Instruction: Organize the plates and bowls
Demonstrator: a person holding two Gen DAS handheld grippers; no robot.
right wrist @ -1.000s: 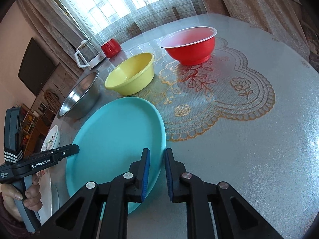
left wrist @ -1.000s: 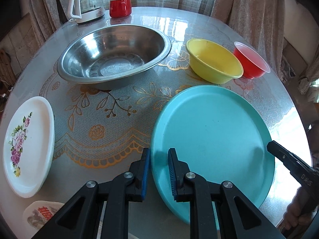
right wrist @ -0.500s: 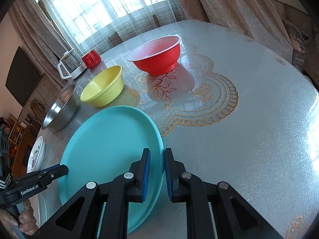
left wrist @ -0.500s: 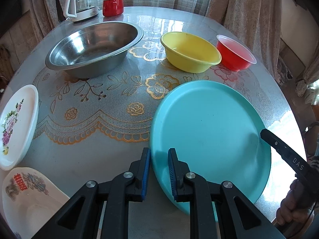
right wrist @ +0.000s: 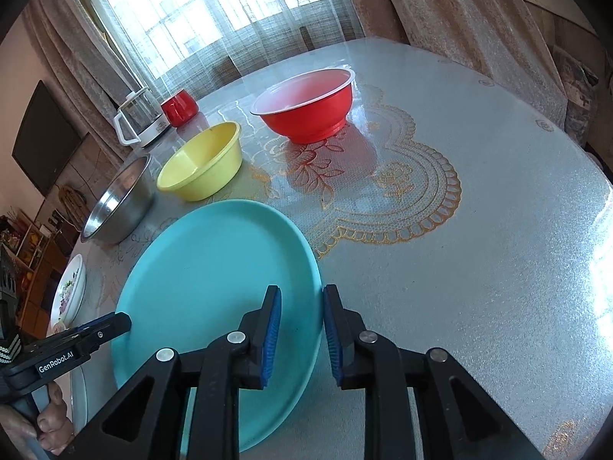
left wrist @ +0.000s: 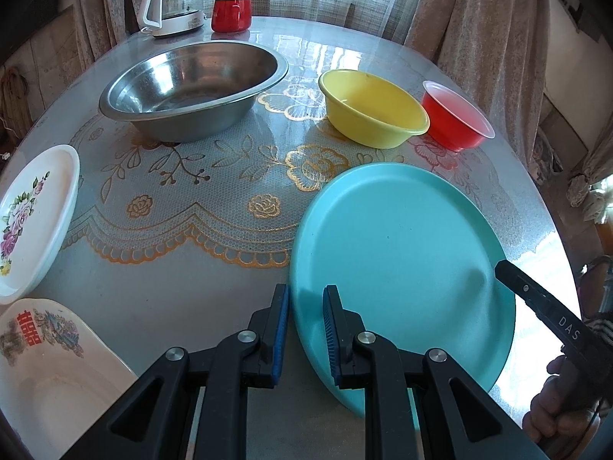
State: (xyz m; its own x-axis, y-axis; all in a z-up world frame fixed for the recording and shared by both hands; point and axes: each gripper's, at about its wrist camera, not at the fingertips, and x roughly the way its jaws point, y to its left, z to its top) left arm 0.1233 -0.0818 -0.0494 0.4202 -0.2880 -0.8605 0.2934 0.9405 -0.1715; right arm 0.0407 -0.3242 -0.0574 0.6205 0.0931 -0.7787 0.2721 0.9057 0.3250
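Both grippers straddle the teal plate (left wrist: 402, 253) rim, one per side: left gripper (left wrist: 304, 331), right gripper (right wrist: 300, 331). Jaws parted, not clamping. Plate sits on the table (right wrist: 498, 230); likely a two-sided lift since it's wide.

A round table (left wrist: 161, 299) covered with a gold-patterned lace cloth (left wrist: 214, 188) is seen. At the table's far edge a glass kettle (left wrist: 172, 0) is stood, with a red mug (left wrist: 231, 14) just beside it. Behind the table, curtains (right wrist: 214, 11) are hung, and a dark screen (right wrist: 46, 138) is mounted on the wall.
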